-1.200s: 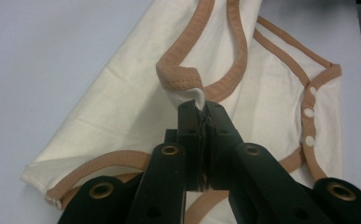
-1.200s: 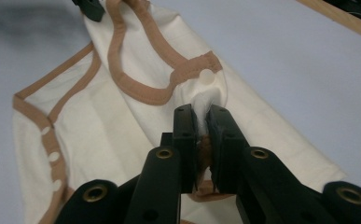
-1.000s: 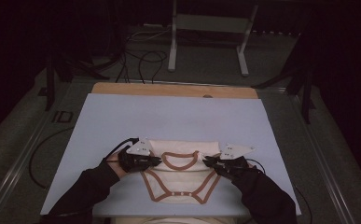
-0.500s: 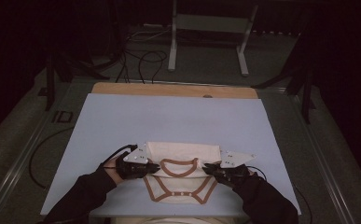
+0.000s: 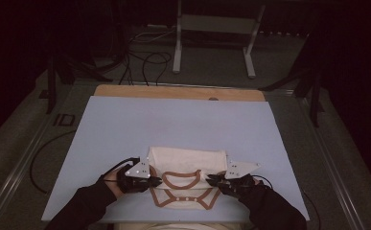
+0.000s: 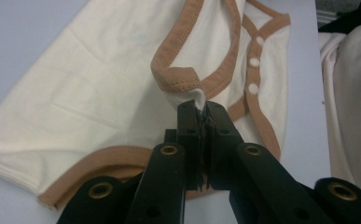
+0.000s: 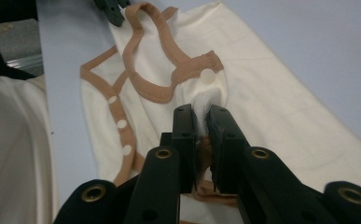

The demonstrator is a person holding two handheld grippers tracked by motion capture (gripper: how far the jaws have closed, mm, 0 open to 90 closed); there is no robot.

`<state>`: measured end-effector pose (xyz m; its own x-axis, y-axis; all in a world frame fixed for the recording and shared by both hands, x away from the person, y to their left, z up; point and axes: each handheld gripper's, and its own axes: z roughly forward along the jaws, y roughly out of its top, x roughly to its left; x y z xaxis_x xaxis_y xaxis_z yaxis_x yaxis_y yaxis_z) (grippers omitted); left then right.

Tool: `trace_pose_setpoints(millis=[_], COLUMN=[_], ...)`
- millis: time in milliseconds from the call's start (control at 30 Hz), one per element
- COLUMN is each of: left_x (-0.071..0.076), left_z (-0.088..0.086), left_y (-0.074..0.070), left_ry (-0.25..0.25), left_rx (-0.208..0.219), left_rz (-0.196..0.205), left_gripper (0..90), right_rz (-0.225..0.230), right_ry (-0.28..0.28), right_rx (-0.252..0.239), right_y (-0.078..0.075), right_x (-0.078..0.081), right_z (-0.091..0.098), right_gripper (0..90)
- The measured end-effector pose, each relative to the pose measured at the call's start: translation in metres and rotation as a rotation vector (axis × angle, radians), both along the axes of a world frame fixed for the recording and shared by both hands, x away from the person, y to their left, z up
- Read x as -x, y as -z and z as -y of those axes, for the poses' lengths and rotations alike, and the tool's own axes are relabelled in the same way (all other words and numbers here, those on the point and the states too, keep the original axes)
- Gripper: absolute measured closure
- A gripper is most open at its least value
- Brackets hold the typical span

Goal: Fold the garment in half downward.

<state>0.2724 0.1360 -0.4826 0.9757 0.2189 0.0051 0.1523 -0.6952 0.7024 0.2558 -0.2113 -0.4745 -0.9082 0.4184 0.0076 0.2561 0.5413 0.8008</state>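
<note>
Since the earlier frames, both hands have drawn back toward the near edge of the table (image 5: 125, 124), bringing the cream bodysuit (image 5: 188, 160) with them; the garment now lies lower on the blue surface, its upper half folded over so the brown-trimmed neckline (image 5: 182, 176) faces up. Left tool (image 5: 155, 181) is closed tight on a small pinch of cream fabric at the end of the brown trim, the cloth bunched between the pads in the left gripper view (image 6: 199, 106). Right tool (image 5: 212, 180) is likewise clamped on a fold of the bodysuit, just below a white snap (image 7: 207, 75) on the brown binding, with cream cloth squeezed between the pads (image 7: 201, 116). Between the two tools the neckline stretches roughly level, and the garment body spreads away ahead of both tips, flat on the table. A row of white snaps (image 6: 254, 62) sits on the trimmed flap to the right of the left tool's tip. Dark sleeves (image 5: 85, 206) run back from each tool toward the table's near edge.
</note>
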Motion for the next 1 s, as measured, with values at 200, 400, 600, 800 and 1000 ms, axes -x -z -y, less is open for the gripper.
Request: trace_pose_setpoints(millis=[200, 400, 600, 800, 1000], left_x=[0.008, 0.016, 0.024, 0.032, 0.036], left_z=[0.000, 0.001, 0.003, 0.004, 0.003], left_y=[0.007, 0.008, 0.013, 0.015, 0.009], left_ry=[0.026, 0.046, 0.130, 0.172, 0.138], left_rx=[0.001, -0.006, -0.008, -0.033, -0.008], left_rz=[-0.015, -0.022, -0.075, -0.107, -0.089], left_gripper=[85.1, 82.3, 67.3, 53.7, 25.8], right_rz=[-0.016, -0.044, -0.103, -0.124, -0.117], right_ry=[-0.019, -0.053, -0.123, -0.148, -0.143], right_rx=[-0.016, -0.035, -0.043, -0.033, -0.062], right_y=[0.002, 0.005, 0.007, 0.009, 0.010], right_x=[0.004, 0.012, 0.019, 0.021, 0.018], right_z=[0.001, 0.002, 0.002, -0.001, -0.001], right_gripper=[81.7, 80.3, 69.7, 55.5, 33.2])
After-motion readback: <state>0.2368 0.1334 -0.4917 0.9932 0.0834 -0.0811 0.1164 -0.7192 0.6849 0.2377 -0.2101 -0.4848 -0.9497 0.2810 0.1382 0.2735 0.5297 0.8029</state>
